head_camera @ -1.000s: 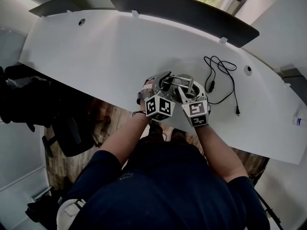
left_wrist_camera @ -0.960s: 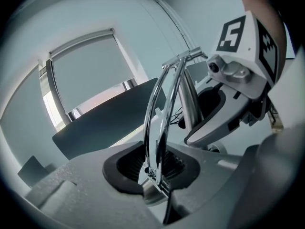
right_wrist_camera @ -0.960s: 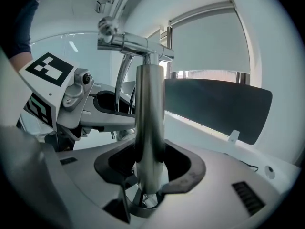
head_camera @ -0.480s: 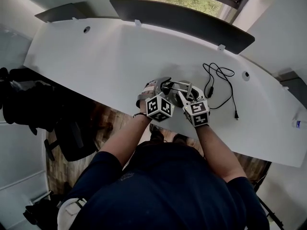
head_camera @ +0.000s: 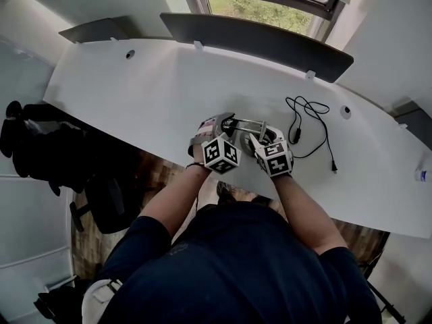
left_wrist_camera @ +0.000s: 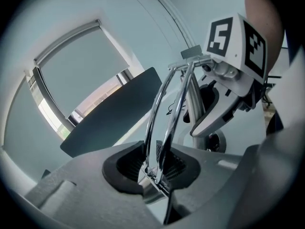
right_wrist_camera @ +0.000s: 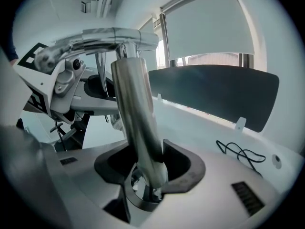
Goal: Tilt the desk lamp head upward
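Note:
A chrome desk lamp stands near the desk's front edge, mostly hidden behind both grippers. My left gripper is shut on the lamp's two thin chrome rods, which run up between its pads. Its jaws have just eased open a little, with the rods still between them. My right gripper is shut on the thick chrome pole, low down near the base. A crossbar tops the pole. The lamp's black cord trails to the right. I cannot make out the lamp head clearly.
The white curved desk has a dark panel along its back edge, below a window. A black chair and dark bags stand on the floor at left. A small white object lies at the desk's far right.
The head view has tipped up, showing more of the window. Both grippers stay on the lamp in the same place, and the left one has rolled slightly.

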`<state>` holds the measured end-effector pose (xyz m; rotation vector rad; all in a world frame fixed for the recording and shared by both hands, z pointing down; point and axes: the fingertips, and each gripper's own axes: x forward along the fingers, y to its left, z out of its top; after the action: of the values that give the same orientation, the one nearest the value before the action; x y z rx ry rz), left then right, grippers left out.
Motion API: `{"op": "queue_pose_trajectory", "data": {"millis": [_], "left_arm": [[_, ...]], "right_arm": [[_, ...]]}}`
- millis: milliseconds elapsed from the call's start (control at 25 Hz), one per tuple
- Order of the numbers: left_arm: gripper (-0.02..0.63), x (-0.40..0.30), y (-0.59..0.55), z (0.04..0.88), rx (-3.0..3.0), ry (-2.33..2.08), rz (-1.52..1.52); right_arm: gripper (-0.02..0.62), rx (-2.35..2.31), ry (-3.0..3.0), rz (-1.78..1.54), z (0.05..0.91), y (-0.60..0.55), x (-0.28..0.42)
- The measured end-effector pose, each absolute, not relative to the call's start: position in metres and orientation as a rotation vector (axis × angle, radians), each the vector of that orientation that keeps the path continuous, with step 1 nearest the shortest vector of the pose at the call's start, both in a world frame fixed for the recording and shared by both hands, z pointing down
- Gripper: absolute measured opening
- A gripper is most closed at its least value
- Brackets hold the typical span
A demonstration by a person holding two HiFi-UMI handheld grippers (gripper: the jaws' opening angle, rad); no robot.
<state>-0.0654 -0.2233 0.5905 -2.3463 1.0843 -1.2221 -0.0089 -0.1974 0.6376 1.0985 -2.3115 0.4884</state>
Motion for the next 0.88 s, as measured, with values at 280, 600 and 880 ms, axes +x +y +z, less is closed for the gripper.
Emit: {"op": "queue_pose_trajectory", "data": {"millis": [280, 600, 880], "left_arm": [[0.086, -0.077, -0.222, 0.559, -2.127, 1.021, -1.281], [0.086, -0.076, -0.222, 0.529, -1.979, 0.938, -1.287], [0.087, -0.07, -0.22, 0.508, -1.867, 0.876, -1.289]], "right_arm": [[0.175, 1.098, -2.296, 0.488, 0.638, -0.197, -0.008], [0.175, 1.093, -2.306, 0.488, 0.638, -0.2, -0.01], [0.173, 1.094, -2.306, 0.477, 0.64, -0.199, -0.01]]}}
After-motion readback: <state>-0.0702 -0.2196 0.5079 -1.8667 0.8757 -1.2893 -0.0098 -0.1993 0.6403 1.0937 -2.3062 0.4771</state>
